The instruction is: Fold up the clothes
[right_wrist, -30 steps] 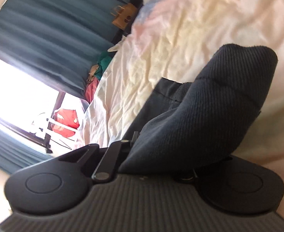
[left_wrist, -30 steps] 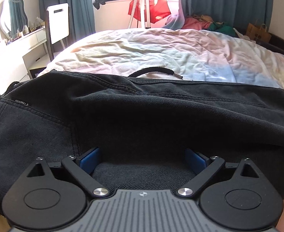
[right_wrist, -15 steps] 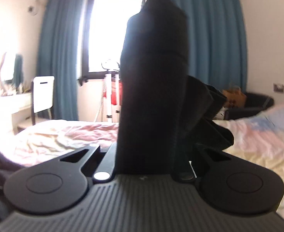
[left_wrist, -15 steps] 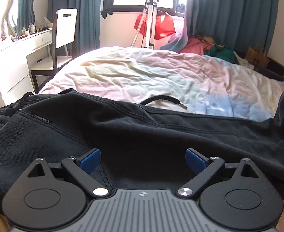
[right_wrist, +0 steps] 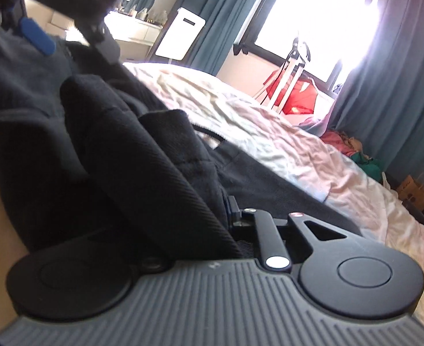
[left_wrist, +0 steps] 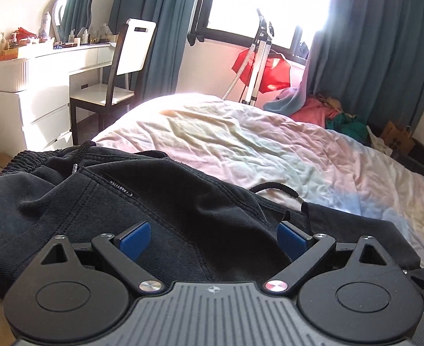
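Observation:
Black drawstring trousers (left_wrist: 102,201) lie across the near edge of the bed (left_wrist: 240,144). My left gripper (left_wrist: 213,238) is open, its blue pads (left_wrist: 132,238) spread over the cloth, holding nothing. My right gripper (right_wrist: 212,201) is shut on a thick fold of the trousers (right_wrist: 142,173); the cloth hides its fingertips. The left gripper also shows in the right wrist view (right_wrist: 36,39) at the upper left, above the cloth.
A white dresser (left_wrist: 39,86) and chair (left_wrist: 119,72) stand left of the bed. A pile of clothes (left_wrist: 327,112) lies at the bed's far side by the blue curtains (left_wrist: 370,57). A stand with a red cloth (left_wrist: 261,66) is by the window.
My right gripper has swung the held fold down and to the left, toward the left gripper. My left gripper has lifted and turned left; more of the waistband shows.

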The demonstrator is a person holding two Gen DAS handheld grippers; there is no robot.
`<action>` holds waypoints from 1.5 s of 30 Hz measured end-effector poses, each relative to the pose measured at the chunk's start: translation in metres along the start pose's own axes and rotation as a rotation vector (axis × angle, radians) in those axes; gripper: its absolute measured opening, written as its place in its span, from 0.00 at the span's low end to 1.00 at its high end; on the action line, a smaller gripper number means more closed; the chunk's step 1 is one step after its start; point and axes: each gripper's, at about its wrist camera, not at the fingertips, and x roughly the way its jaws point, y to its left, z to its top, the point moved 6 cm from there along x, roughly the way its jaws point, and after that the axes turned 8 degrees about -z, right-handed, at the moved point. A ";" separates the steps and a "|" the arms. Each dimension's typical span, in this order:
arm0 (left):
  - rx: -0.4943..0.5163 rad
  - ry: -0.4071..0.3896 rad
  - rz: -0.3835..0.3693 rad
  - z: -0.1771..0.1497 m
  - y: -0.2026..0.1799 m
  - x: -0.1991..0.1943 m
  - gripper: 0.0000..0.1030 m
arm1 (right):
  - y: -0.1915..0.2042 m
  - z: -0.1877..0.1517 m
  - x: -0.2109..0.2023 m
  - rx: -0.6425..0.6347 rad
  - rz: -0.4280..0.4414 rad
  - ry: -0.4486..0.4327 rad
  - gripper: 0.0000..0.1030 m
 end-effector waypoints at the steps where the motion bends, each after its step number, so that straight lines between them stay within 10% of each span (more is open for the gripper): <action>1: -0.005 -0.012 -0.008 0.001 -0.001 -0.002 0.93 | 0.004 0.010 0.001 0.009 0.007 -0.010 0.14; 11: 0.002 -0.033 -0.071 -0.006 -0.013 -0.002 0.93 | 0.047 0.007 -0.001 0.083 0.128 0.065 0.18; 19: 0.098 -0.005 -0.103 -0.026 -0.034 -0.001 0.93 | 0.024 0.004 -0.067 0.259 0.370 0.183 0.64; 24: 0.179 0.001 -0.117 -0.038 -0.050 -0.003 0.94 | -0.036 -0.001 -0.100 0.412 0.332 0.142 0.65; 31: 0.280 0.031 -0.036 -0.058 -0.059 -0.002 0.94 | -0.111 -0.032 -0.069 0.628 0.068 0.209 0.65; 45: 0.305 0.102 0.058 -0.073 -0.054 0.020 1.00 | -0.095 -0.086 -0.029 0.665 -0.003 0.416 0.66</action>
